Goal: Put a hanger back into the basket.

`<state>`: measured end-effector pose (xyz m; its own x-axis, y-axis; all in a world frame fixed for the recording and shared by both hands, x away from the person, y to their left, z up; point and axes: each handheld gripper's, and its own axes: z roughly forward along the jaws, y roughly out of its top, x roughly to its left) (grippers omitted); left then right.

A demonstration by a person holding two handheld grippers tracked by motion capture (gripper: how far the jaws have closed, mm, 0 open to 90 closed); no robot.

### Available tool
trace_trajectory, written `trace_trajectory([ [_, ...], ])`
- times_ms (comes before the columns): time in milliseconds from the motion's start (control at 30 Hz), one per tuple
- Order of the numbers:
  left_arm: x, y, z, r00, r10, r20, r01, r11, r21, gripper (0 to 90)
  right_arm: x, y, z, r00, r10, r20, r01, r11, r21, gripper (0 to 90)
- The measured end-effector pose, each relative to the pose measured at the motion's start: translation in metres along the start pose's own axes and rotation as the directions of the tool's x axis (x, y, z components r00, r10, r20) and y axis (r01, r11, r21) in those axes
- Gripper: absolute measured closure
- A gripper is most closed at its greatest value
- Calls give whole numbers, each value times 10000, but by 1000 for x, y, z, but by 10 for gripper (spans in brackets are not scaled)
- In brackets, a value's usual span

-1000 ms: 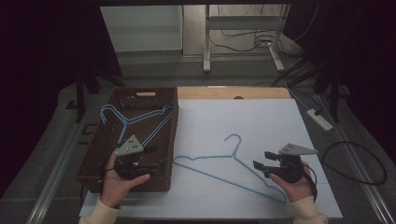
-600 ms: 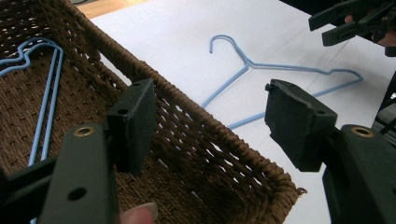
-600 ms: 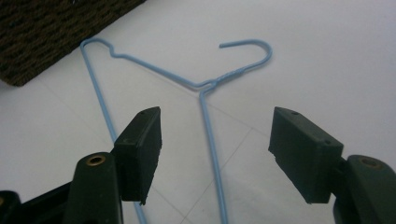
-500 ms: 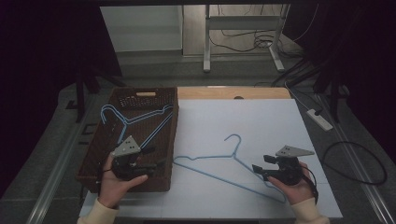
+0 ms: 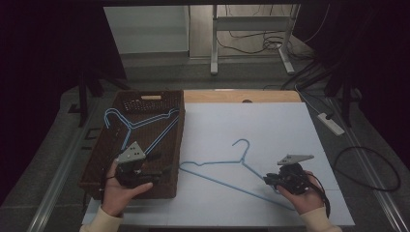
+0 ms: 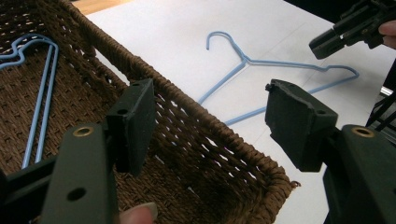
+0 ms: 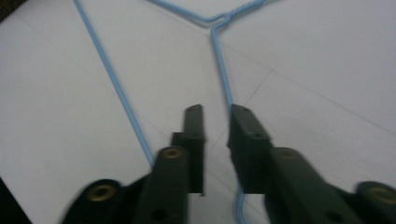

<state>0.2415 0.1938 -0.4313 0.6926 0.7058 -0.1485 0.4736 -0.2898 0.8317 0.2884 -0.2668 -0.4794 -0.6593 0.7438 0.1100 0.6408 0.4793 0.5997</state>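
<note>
Now our right gripper (image 5: pixel 276 180) has crept a little leftward along the white table (image 5: pixel 270 125) toward the blue hanger (image 5: pixel 232 166) lying flat there. Its jaws are nearly closed, a narrow gap left, and the hanger's wire (image 7: pixel 223 70) runs just beside one jaw, not between them, so nothing is grasped yet. Our left gripper (image 6: pixel 210 121) has barely shifted; it hovers released over the wicker basket (image 5: pixel 174 140), where another hanger (image 5: pixel 126 126) lies. We judge a pickup is coming.
</note>
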Motion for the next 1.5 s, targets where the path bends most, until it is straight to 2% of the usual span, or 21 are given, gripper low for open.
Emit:
trace_trajectory([
  [67,0,-1,0,10000,-6,6,6,10000,13,345,1,-1,2,10000,-67,-25,68,9994,339,900],
  [233,-1,-1,2,10000,-6,46,6,10000,81,346,6,-11,4,9993,-321,-169,340,9913,1275,900],
  [367,-1,-1,3,10000,15,75,-15,9999,106,345,8,-20,2,9981,-590,178,548,9815,1834,900],
  [500,0,-1,3,10000,-13,75,12,9999,102,346,3,-27,1,9974,-533,492,424,9784,2023,900],
  [700,0,-1,3,10000,-24,97,23,10000,95,346,-3,-28,1,9957,-609,700,451,9769,2090,900],
  [833,0,-1,3,9999,-30,97,29,10000,91,346,-14,-28,-1,9935,-502,1025,284,9785,2041,900],
  [967,0,-1,3,9999,-42,110,41,10000,79,346,-29,-27,-6,9861,-377,1621,52,9806,1962,900],
  [1000,0,-1,3,9999,-38,109,37,10000,81,346,-34,-27,-6,9892,-133,1461,-142,9825,1857,900],
  [1033,0,-1,3,9999,-24,104,23,10000,85,346,-36,-27,-6,9903,-91,1384,-163,9833,1810,900],
  [1200,1,-1,1,10000,-45,69,45,10000,41,346,-29,-26,-2,9911,-488,1236,241,9807,1942,900],
  [1333,2,-2,1,10000,-55,58,55,10000,33,347,-26,-27,-3,9924,-557,1094,333,9798,1970,900],
  [1500,2,-2,1,10000,-46,42,46,10000,34,347,-24,-29,-4,9898,-706,1234,446,9784,2020,900],
])
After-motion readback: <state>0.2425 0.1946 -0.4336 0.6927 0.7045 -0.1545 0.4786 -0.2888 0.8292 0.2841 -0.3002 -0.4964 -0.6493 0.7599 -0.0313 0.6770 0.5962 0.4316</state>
